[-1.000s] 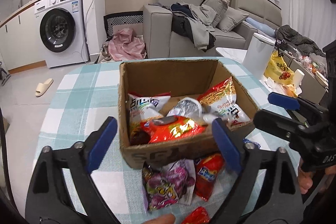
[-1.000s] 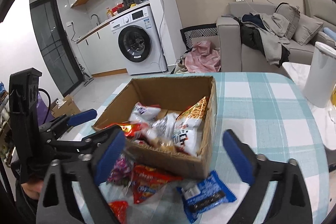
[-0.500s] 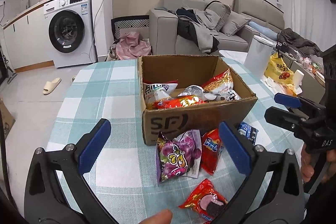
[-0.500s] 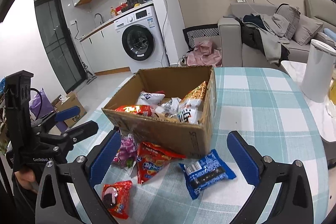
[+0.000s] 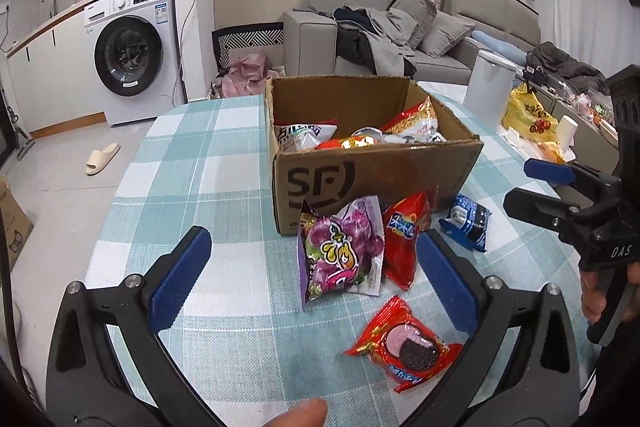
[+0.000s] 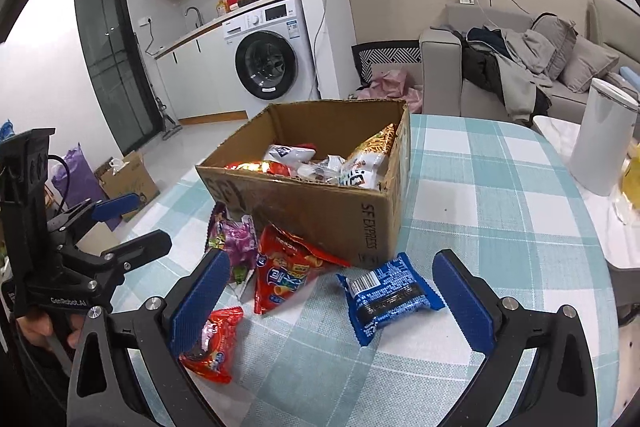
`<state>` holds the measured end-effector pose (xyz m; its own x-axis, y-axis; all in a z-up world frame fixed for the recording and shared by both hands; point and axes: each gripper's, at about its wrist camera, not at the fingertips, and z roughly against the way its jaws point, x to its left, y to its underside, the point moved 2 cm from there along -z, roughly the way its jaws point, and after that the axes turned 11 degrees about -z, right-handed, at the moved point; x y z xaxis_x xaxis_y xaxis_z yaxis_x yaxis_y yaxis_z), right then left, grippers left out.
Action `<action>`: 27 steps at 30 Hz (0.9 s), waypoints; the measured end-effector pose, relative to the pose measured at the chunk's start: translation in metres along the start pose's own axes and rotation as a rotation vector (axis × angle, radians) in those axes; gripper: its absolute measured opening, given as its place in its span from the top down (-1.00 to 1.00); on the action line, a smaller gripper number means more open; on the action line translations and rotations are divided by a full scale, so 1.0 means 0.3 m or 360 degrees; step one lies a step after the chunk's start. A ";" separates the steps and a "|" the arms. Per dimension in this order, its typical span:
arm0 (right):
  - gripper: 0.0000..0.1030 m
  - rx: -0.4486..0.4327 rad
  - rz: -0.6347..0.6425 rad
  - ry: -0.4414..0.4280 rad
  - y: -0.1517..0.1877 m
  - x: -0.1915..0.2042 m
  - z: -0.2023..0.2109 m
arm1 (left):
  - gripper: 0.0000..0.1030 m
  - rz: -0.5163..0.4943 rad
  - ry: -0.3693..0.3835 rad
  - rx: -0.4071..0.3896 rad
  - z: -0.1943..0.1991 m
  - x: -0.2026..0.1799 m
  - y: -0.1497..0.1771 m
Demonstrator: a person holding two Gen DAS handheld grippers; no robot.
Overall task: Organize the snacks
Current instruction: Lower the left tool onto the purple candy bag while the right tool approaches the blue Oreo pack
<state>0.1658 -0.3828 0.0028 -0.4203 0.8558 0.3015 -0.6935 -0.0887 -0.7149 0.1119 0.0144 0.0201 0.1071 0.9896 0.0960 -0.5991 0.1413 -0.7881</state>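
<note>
We've got both tongs wide open and empty: left gripper over the purple candy bag, right gripper near the blue cookie pack, presumably lining up pickups for the cardboard box. Only the left view shows the red cookie pack's front.

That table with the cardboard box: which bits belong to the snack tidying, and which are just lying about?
Part of the job:
- brown cardboard box holding snacks
- purple snack bag
- red crisp bag
- blue biscuit packet
- red biscuit packet

Just lying about:
- white cylindrical bin
- yellow plastic bag
- beige slipper
- white washing machine
</note>
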 end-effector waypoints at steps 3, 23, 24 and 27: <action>-0.99 0.0020 -0.0004 -0.0009 0.010 -0.001 -0.008 | -0.99 0.0013 0.0009 0.0008 -0.010 0.004 0.003; -0.99 0.0234 -0.0148 0.0173 0.059 -0.144 -0.176 | -0.99 0.0093 0.0018 0.0173 -0.177 0.039 0.057; -0.99 0.0243 -0.0156 0.0174 0.061 -0.152 -0.184 | -0.99 0.0097 0.0015 0.0183 -0.183 0.038 0.060; -0.99 0.0270 -0.0175 0.0172 0.071 -0.171 -0.209 | -0.99 0.0104 0.0018 0.0198 -0.201 0.041 0.069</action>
<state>0.2093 -0.3965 -0.0675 -0.2780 0.9138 0.2961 -0.8239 -0.0683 -0.5626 0.1487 0.0279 -0.0316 0.0734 0.9965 0.0395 -0.6989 0.0796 -0.7108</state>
